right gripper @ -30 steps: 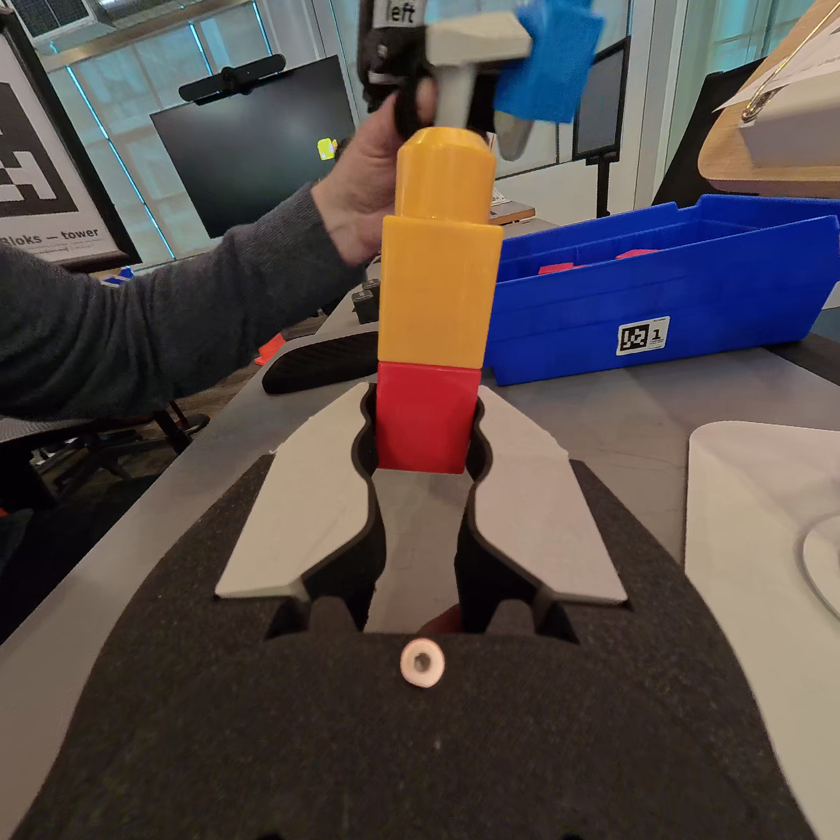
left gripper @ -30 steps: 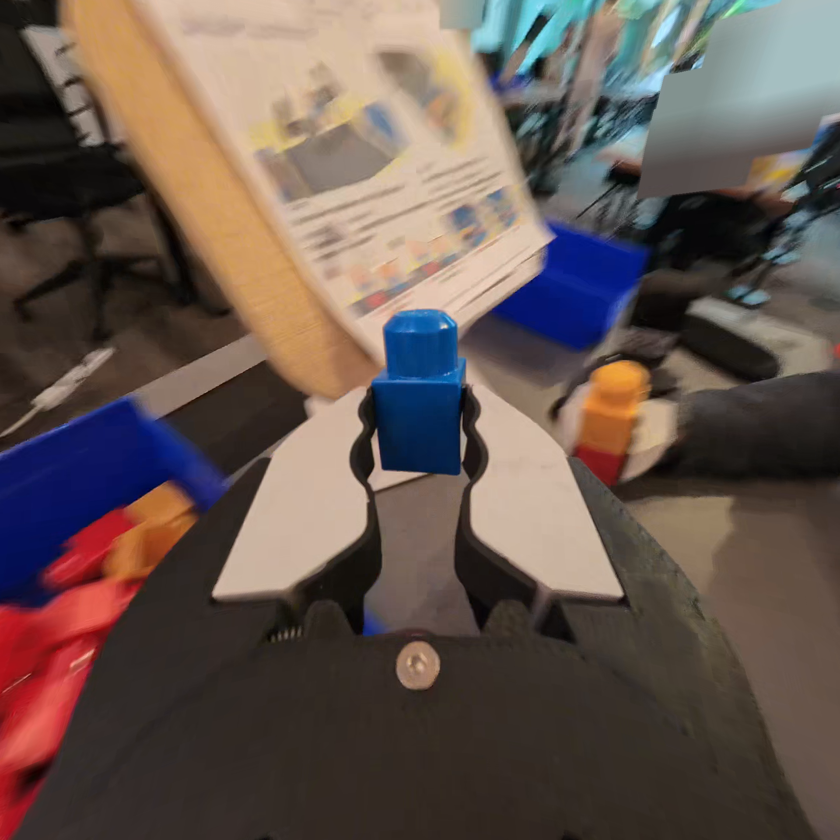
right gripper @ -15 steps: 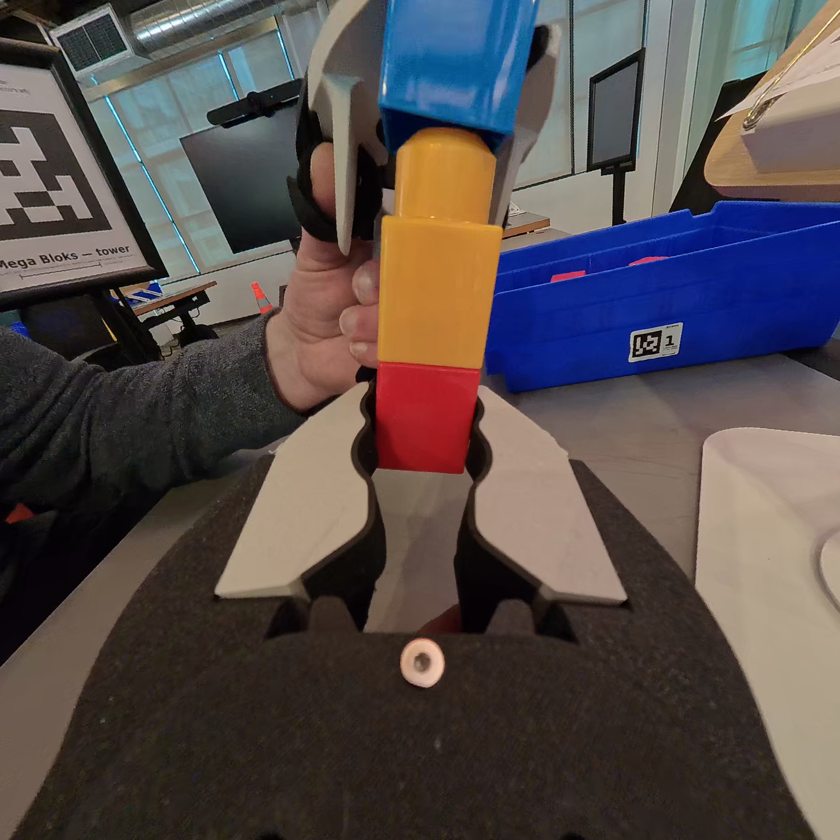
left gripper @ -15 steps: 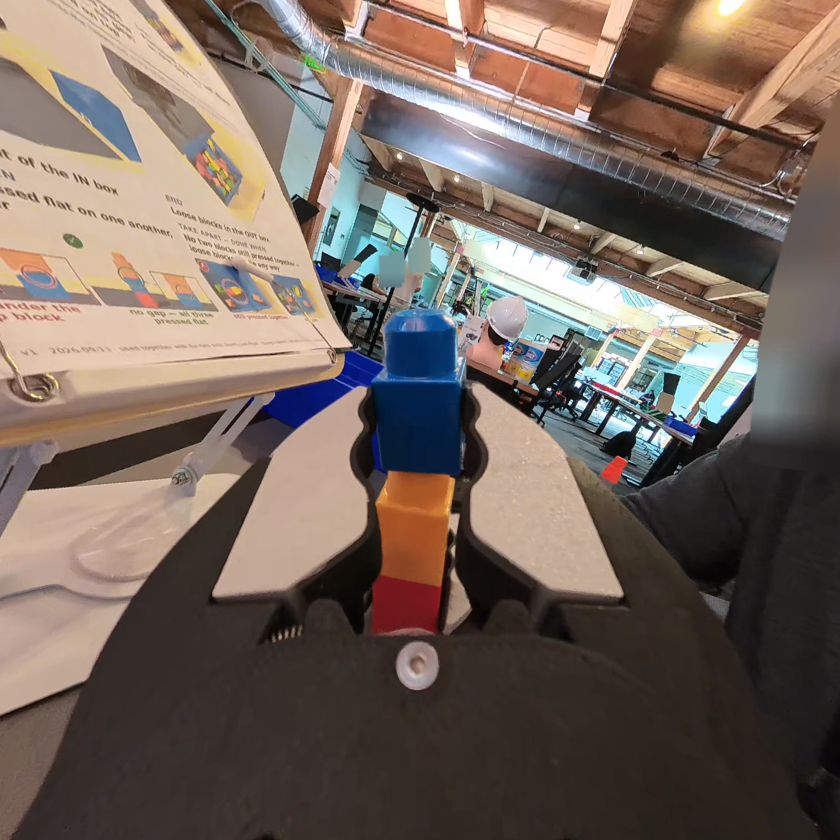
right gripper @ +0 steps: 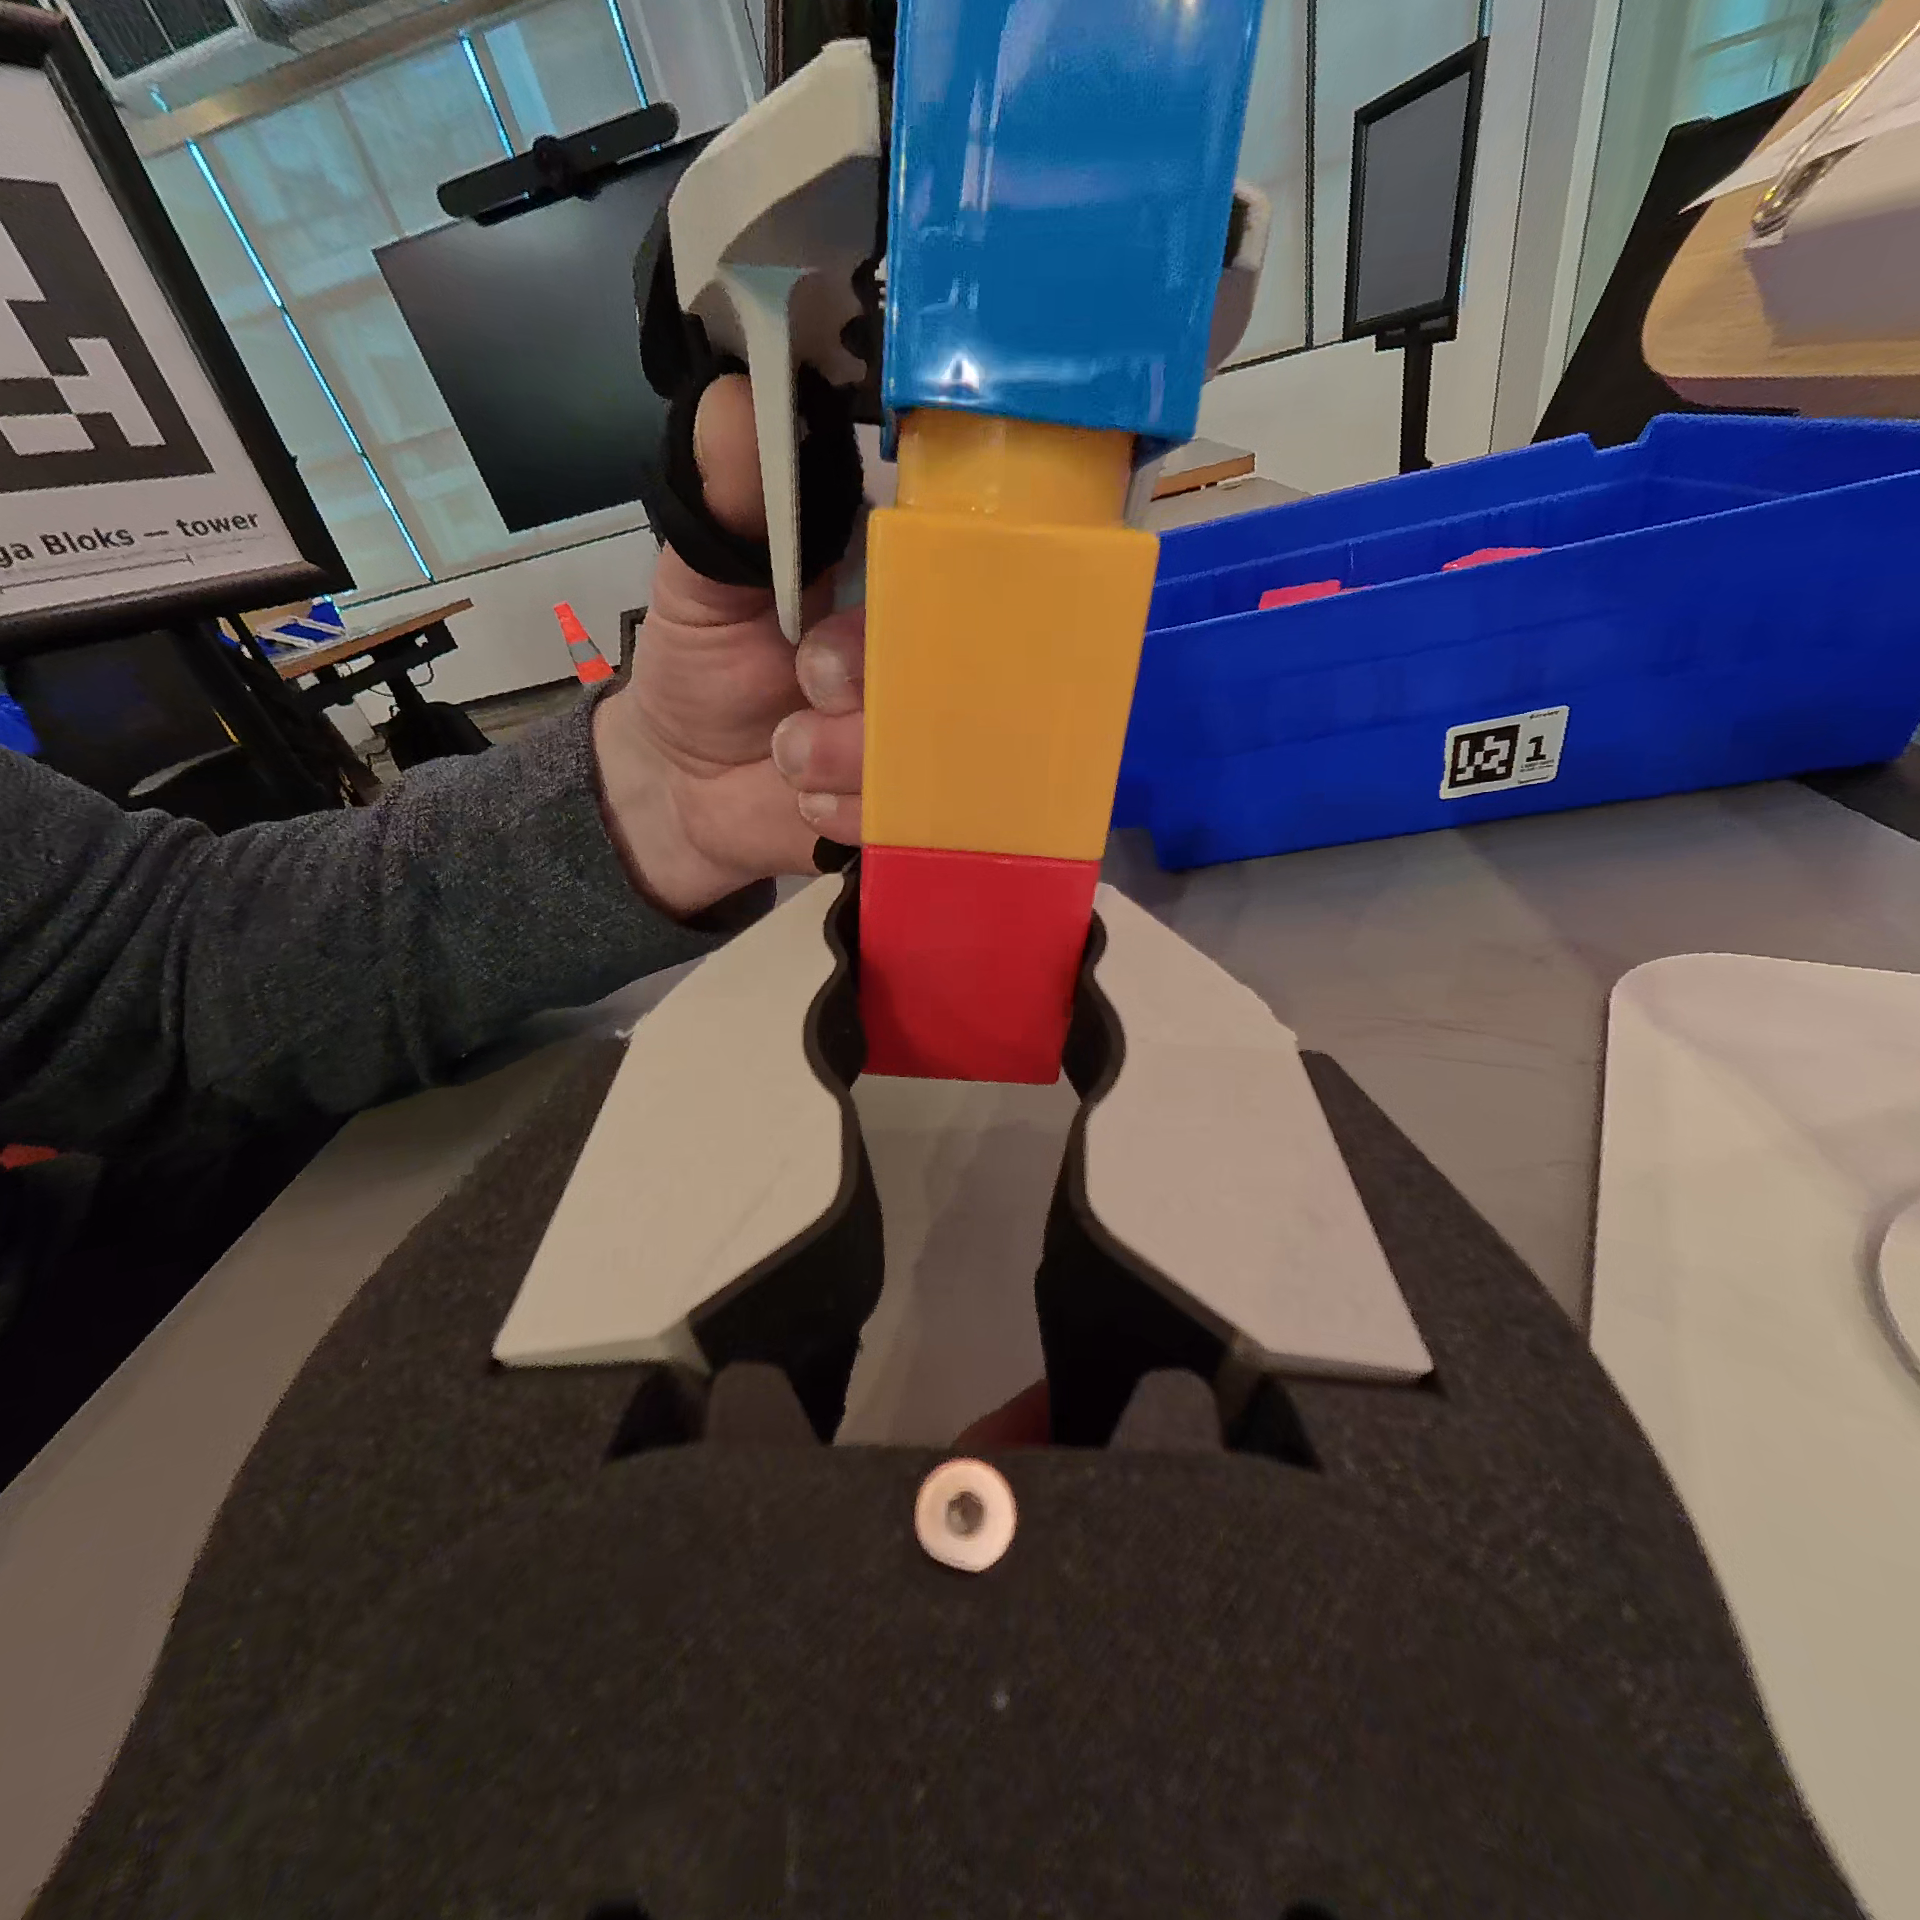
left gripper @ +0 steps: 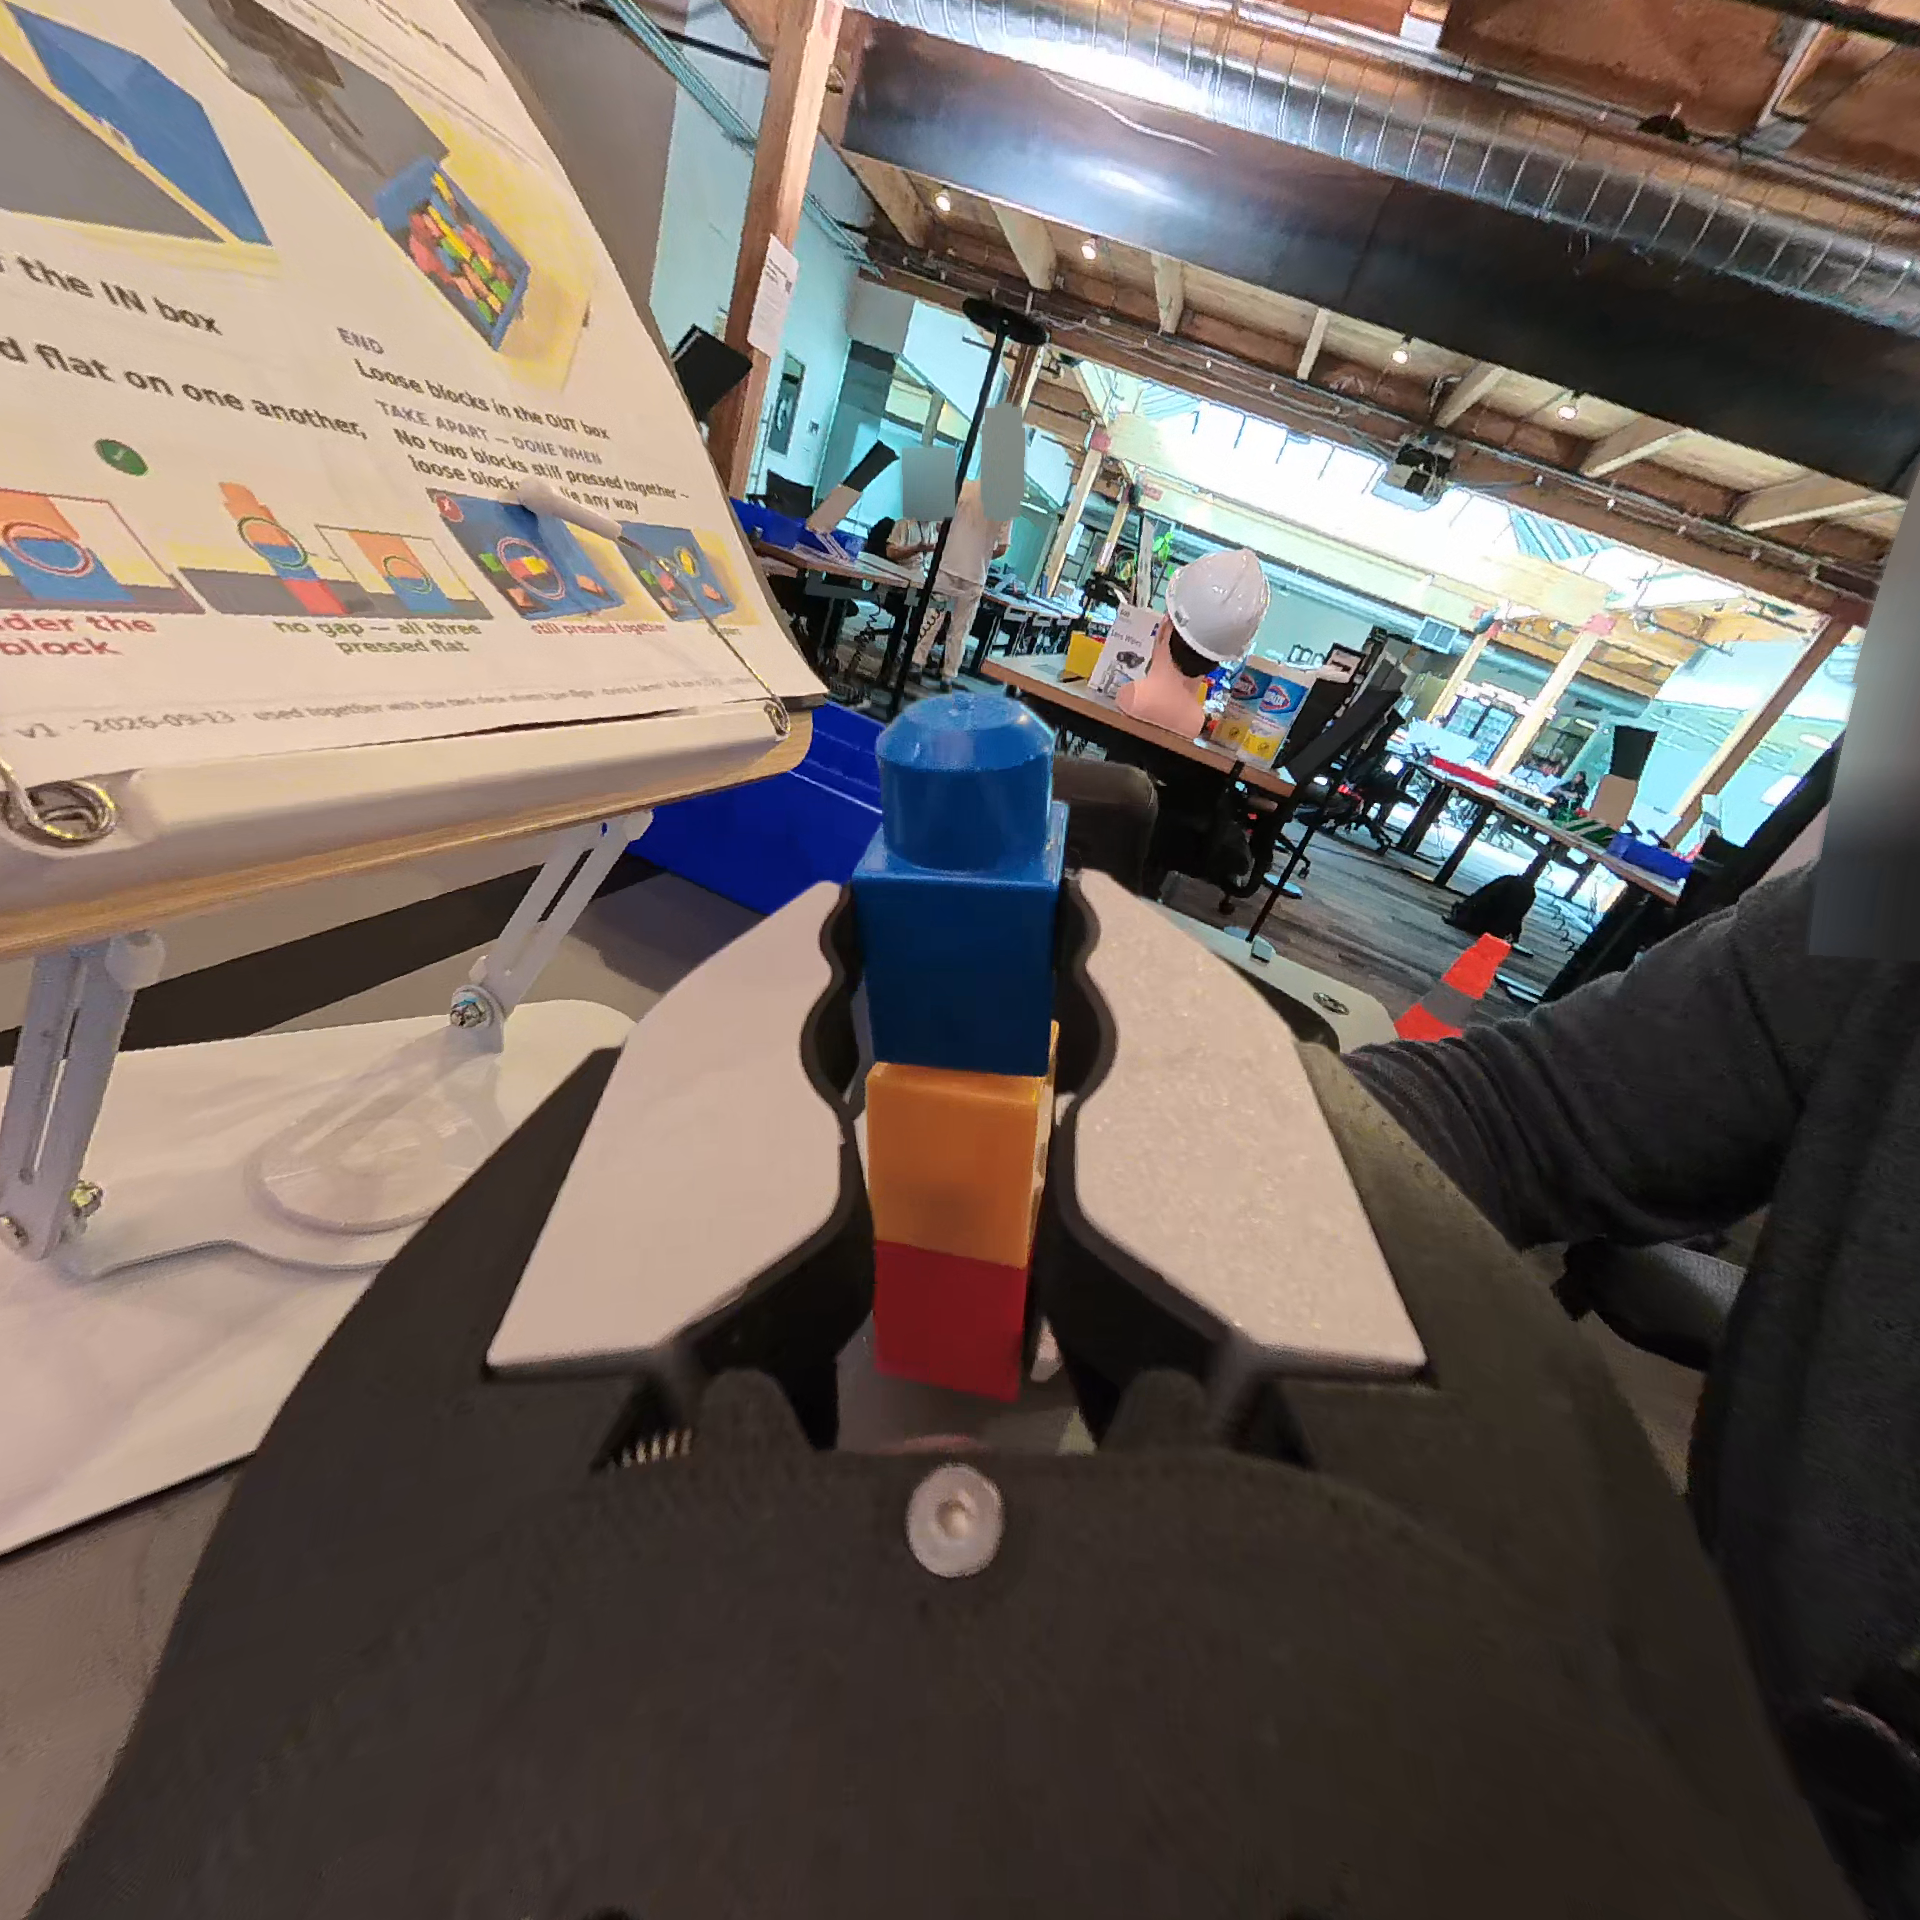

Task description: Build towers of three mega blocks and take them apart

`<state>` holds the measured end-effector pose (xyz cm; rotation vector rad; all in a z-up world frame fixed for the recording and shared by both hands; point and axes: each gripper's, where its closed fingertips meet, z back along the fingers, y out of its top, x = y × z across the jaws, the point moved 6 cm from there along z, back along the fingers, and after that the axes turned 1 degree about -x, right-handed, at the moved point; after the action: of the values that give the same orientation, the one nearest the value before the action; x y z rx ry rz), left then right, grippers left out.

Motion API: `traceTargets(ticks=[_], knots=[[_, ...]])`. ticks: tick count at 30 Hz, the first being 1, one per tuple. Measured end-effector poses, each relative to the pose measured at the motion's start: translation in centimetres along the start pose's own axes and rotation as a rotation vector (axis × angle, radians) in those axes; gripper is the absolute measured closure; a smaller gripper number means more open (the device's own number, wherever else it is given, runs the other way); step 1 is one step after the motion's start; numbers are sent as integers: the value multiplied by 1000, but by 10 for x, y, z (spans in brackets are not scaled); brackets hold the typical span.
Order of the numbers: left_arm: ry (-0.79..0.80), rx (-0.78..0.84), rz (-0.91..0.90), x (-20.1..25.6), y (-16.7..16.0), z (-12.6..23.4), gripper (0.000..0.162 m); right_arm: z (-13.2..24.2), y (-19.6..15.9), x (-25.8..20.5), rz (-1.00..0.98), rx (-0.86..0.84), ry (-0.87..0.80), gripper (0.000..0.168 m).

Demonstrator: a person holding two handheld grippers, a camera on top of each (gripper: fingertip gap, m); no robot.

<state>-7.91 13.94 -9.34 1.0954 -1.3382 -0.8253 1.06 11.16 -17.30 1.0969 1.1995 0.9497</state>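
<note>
My right gripper (right gripper: 971,966) is shut on a red block (right gripper: 966,961), the base of an upright stack above the table. An orange block (right gripper: 1003,681) sits on the red one. My left gripper (left gripper: 956,966) is shut on a blue block (left gripper: 956,935) set on the orange block's stud; in the right wrist view the blue block (right gripper: 1049,208) shows part of the stud below it. In the left wrist view the orange block (left gripper: 951,1164) and red block (left gripper: 951,1320) show between my fingers.
A blue bin (right gripper: 1558,665) with red blocks inside stands on the grey table behind the stack. An instruction sheet on a white stand (left gripper: 343,1143) is to the left in the left wrist view. A person's hand (right gripper: 727,748) holds the left gripper. The left gripper's tips are roughly 9 centimeters from the right gripper's.
The left gripper swung over with the blue block, brought it down onto the orange block's stud and pressed it lower. The right gripper held the red and orange stack still.
</note>
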Motion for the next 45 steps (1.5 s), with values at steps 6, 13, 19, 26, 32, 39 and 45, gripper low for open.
traceTargets(ticks=[6,13,19,26,32,39,45], knots=[[-5,-129,-54,3,2,2,127,-1,-1,-1,4,-17,9,133],[-14,-256,-78,5,2,5,126,-2,-3,-3,14,-33,15,133],[-47,-235,-55,4,-1,7,126,-2,-3,-3,15,-38,17,134],[-71,-239,-68,5,-2,10,126,-3,-4,-5,28,-46,17,134],[-81,-234,-72,4,1,10,126,-3,-3,-6,35,-35,19,133],[-56,-229,-69,3,-8,12,105,3,1,-2,6,26,13,133],[-75,-252,-52,2,-34,1,126,2,1,-4,24,22,13,132]])
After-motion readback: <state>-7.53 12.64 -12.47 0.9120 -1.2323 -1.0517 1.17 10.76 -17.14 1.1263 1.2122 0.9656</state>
